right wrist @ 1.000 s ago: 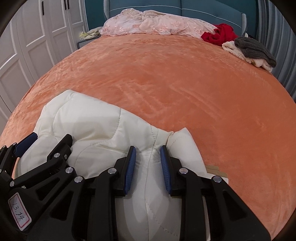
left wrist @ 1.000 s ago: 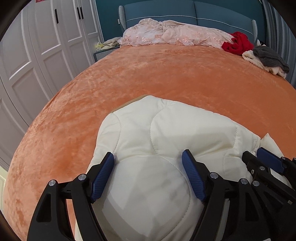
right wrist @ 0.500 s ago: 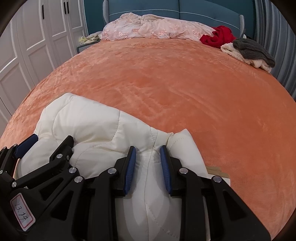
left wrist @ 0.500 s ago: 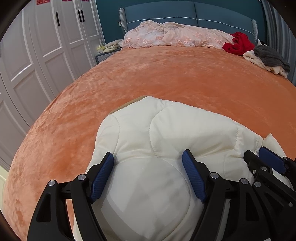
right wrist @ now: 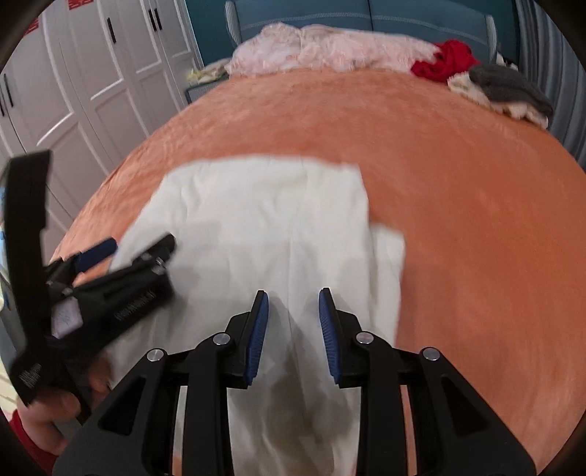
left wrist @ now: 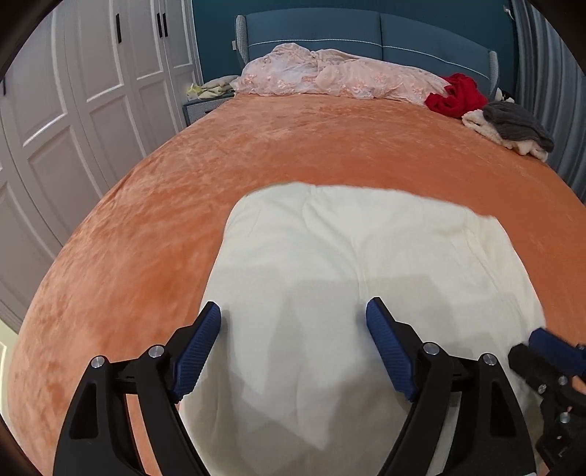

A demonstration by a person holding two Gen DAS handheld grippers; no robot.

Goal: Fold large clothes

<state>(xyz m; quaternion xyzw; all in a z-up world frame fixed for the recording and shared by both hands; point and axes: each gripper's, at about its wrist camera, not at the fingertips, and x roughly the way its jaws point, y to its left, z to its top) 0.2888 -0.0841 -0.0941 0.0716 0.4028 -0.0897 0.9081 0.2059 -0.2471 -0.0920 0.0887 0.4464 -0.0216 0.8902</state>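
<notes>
A cream quilted garment (left wrist: 329,263) lies spread on the orange bedspread (left wrist: 154,227); it also shows in the right wrist view (right wrist: 263,219). My left gripper (left wrist: 293,329) is open and empty, raised above the garment's near part. It shows at the left of the right wrist view (right wrist: 110,256), blurred. My right gripper (right wrist: 293,318) has its jaws partly apart above the garment, and a fold of cloth runs down between them; its tip shows at the right edge of the left wrist view (left wrist: 549,351).
At the head of the bed lie a pink lace cover (left wrist: 329,73), a red garment (left wrist: 454,95) and a grey and cream pile (left wrist: 512,128). White wardrobe doors (left wrist: 73,91) stand to the left. A blue headboard (left wrist: 366,33) is behind.
Both grippers have risen and pulled back from the garment. The bunched garment now lies flatter and wider across the bed. The right jaws have opened wider.
</notes>
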